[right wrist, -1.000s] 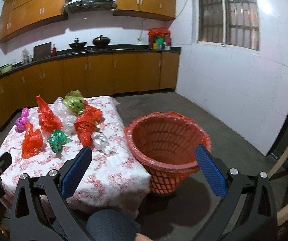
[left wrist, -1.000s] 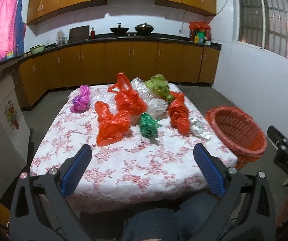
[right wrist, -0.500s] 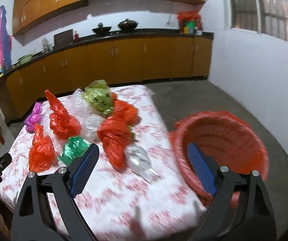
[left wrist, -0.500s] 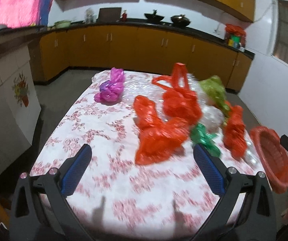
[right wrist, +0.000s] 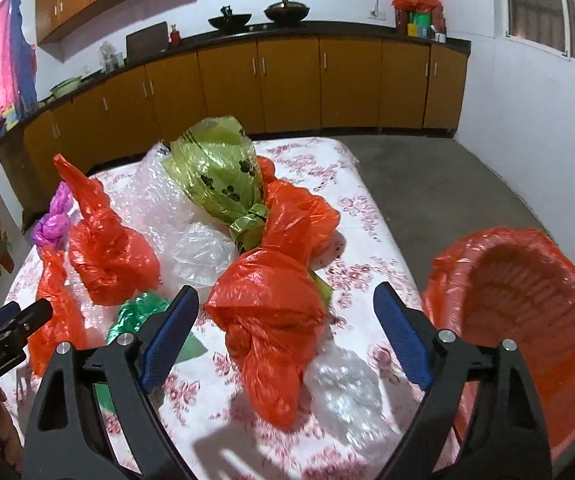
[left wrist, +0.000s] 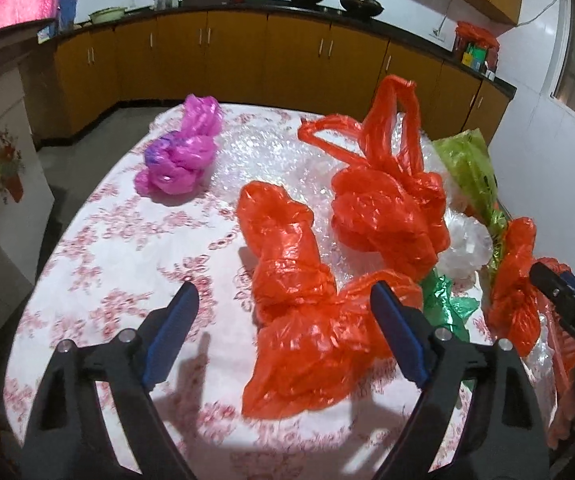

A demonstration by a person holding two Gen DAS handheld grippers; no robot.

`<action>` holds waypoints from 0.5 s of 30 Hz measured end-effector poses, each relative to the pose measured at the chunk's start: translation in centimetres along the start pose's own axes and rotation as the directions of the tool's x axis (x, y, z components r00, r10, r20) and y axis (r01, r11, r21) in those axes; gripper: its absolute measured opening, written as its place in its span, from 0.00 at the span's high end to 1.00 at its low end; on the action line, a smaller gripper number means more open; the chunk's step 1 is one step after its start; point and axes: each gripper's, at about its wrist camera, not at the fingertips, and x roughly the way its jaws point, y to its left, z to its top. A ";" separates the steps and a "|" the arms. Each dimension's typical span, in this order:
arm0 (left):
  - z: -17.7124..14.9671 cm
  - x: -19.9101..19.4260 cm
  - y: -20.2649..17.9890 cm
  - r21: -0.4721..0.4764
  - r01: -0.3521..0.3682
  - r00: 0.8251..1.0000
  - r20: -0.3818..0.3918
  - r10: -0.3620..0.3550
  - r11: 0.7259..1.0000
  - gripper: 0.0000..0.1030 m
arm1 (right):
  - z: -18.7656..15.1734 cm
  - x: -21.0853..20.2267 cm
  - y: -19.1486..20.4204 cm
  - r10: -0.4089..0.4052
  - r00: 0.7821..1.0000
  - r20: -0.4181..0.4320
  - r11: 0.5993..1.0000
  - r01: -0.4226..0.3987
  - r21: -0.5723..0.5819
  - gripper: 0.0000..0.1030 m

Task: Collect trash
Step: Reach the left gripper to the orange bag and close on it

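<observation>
Both grippers are spread wide with nothing pinched: left gripper (left wrist: 283, 300) has just been closing a bit over an orange bag (left wrist: 307, 320) on the table (left wrist: 127, 248). Only the right wrist view shows the orange basket (right wrist: 527, 320) beside the table; right gripper (right wrist: 285, 300) hangs over another knotted orange bag (right wrist: 267, 308).

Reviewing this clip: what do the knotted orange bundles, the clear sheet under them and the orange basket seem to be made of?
Orange bundles: thin glossy plastic film, crinkled and translucent, likely carrier bags.
Clear sheet: bubble wrap by its dimpled, glinting surface.
Orange basket: apparently rigid moulded plastic with ribbed walls; an orange film seems draped over its rim.
</observation>
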 end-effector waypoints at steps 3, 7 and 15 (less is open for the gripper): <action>0.0 1.4 -0.4 0.010 0.003 1.000 -0.031 -0.002 1.000 0.18 | -0.2 1.2 0.1 -0.006 1.000 -0.027 1.000 0.006 -0.004 0.14; -0.3 2.8 -0.5 0.001 0.021 0.997 -0.075 -0.021 1.000 0.25 | -0.5 2.5 0.2 0.008 0.998 -0.066 1.000 -0.008 -0.011 0.14; -0.7 2.7 -0.7 0.010 0.067 0.995 -0.081 -0.066 0.998 0.51 | -1.1 3.0 0.2 0.068 0.992 -0.107 0.998 -0.068 0.000 0.47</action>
